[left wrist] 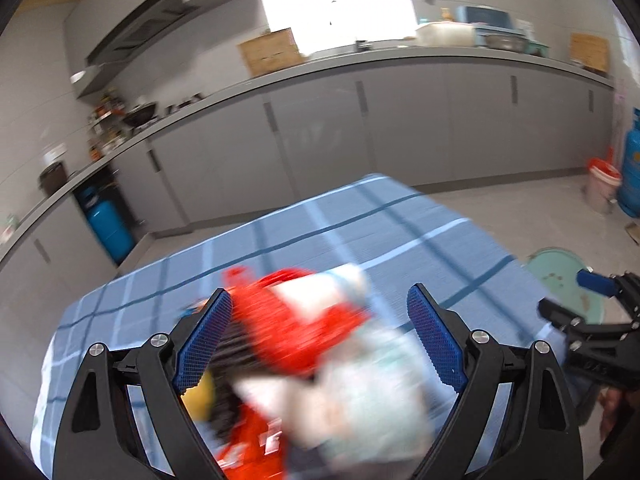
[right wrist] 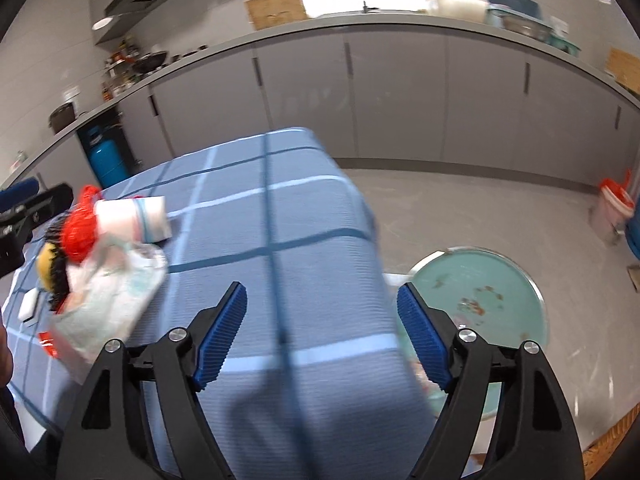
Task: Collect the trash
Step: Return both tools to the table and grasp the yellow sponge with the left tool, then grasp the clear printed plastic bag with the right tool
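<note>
The trash pile [right wrist: 100, 264] lies on the blue checked tablecloth [right wrist: 280, 240], at nine o'clock in the right view. Left gripper [left wrist: 320, 340] is released above it. Right gripper [right wrist: 322, 336] is released too, holding nothing.

The heap of trash [right wrist: 100, 276] crowds the counter's [right wrist: 280, 280] left side, with a paper cup [right wrist: 136, 218] lying at its far end and a small white block [right wrist: 29, 306] by the left edge. The middle, far corner and right edge of the cloth lie bare. Off the right edge a green round bin [right wrist: 480, 296] stands on the floor, close against the counter.
</note>
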{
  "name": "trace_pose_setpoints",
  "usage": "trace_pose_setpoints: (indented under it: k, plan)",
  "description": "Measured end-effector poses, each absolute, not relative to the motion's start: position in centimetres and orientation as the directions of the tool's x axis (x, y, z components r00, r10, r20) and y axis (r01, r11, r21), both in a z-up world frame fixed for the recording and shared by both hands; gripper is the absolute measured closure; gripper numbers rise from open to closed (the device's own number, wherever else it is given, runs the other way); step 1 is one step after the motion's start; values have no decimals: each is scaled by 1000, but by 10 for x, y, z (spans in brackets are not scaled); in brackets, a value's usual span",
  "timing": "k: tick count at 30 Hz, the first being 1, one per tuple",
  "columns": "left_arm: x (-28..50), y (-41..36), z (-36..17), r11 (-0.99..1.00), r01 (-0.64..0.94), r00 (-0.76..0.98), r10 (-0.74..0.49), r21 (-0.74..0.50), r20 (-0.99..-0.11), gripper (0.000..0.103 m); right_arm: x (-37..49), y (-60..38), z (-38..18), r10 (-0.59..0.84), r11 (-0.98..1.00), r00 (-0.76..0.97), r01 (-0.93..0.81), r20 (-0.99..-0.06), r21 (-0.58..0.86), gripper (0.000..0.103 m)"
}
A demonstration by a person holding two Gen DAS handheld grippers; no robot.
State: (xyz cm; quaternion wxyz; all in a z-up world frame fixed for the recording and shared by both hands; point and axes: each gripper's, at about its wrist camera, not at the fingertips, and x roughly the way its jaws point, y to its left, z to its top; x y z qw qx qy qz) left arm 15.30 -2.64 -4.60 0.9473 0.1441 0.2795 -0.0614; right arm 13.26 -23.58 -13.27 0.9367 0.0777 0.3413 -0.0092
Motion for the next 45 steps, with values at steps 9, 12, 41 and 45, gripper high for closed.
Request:
trace_pose_setpoints:
  k: [9,12,41,45]
  plan:
    - [156,83,-74,969,-26,774,174,244,-609,12,139,-157,-118,104,993,764,-47,-636,107,19]
    - [160,101,-82,980,-47,749,162,193,-642,12,140,-132,-116,129,991,760,-86,-637,98,18]
    - [170,115,-98,997,5,737,52,83,-674,69,152,-92,-129,169,985,727,-152,-666,83,12]
    - [162,113,-81,990,-21,775,105,141,-623,69,150,-87,-129,175,984,726,-161,-665,83,12]
